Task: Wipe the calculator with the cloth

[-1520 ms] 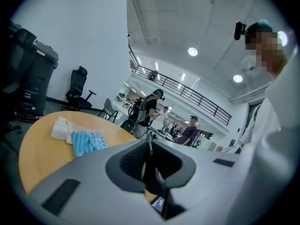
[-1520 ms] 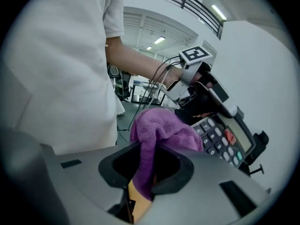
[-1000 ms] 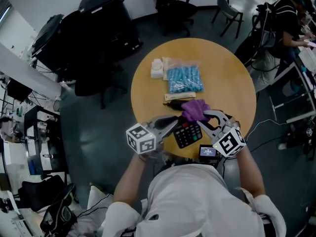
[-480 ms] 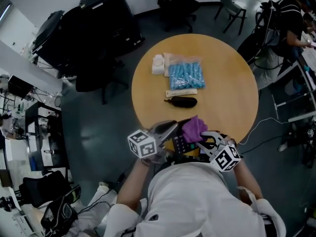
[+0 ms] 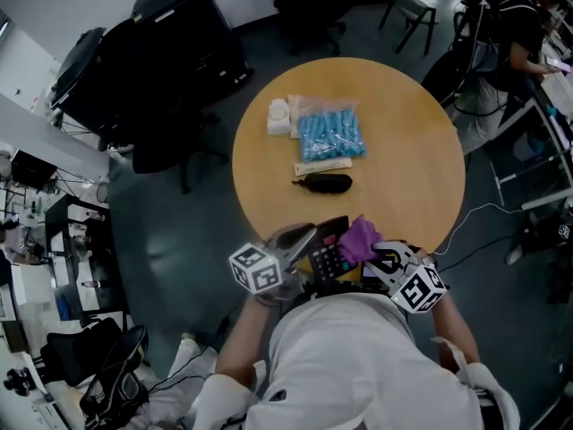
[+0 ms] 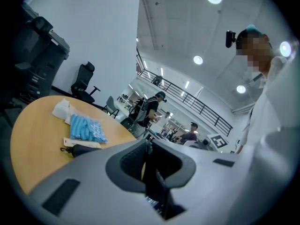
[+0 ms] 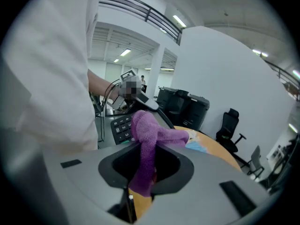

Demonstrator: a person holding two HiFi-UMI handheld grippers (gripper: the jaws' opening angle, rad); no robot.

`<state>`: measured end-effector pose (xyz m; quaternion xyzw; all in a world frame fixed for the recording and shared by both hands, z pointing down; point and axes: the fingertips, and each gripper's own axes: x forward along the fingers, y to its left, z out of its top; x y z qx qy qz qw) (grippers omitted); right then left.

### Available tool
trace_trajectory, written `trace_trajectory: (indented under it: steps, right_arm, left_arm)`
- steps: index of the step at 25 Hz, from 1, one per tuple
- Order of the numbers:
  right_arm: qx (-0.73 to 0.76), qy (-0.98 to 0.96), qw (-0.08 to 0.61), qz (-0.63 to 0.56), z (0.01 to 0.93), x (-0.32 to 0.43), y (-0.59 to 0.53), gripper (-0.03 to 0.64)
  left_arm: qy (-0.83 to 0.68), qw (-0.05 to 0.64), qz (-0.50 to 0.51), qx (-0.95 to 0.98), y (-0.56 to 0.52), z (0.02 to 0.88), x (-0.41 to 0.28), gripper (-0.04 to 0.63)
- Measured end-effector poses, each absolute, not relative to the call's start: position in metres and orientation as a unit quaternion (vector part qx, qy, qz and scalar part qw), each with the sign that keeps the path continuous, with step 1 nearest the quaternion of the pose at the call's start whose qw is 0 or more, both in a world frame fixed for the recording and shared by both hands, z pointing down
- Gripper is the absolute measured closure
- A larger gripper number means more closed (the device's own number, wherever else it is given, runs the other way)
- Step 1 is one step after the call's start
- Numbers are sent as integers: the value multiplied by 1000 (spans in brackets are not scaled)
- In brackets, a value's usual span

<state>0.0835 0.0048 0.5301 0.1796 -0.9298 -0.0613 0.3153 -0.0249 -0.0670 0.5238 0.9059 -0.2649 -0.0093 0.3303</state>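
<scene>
Holding the calculator (image 5: 328, 251) at the near edge of the round wooden table (image 5: 407, 164), the left gripper (image 5: 309, 237) has its jaws closed on one side of it. In the left gripper view the calculator stands edge-on between the jaws, as a thin dark slab. The calculator is black, flat and rectangular, with rows of dark keys that carry small white signs. These keys show most clearly in the right gripper view. It does not lie flat but is tilted, with the key side turned toward the right gripper (image 5: 378, 253), just in front of the person's chest.

The right gripper is clamped on the purple cloth (image 5: 359, 237). One fold of the cloth hangs down between the jaws, and a thick bunch sticks out past the tips. In the head view this bunch lies at the upper right corner of the calculator. It looks to be touching there, but I cannot tell for sure.

Farther out on the table, well apart from the calculator, lie a dark pouch (image 5: 326, 183), a pale strip (image 5: 322, 166), a bag of blue things (image 5: 329, 135) and a small white thing (image 5: 280, 116).
</scene>
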Motion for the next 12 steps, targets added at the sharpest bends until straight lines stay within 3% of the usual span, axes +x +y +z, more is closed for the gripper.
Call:
trace_trajectory:
  steps: [5,12]
  right_arm:
    - [253,-935,247,-8,509,105,-18,541]
    - [208,-941,261,-61,515,58,-20,541]
  left_arm:
    - [-266,308,-10,913,-70,515,-33,551]
    - [-260,306,-25,915,-75,509,-22,551]
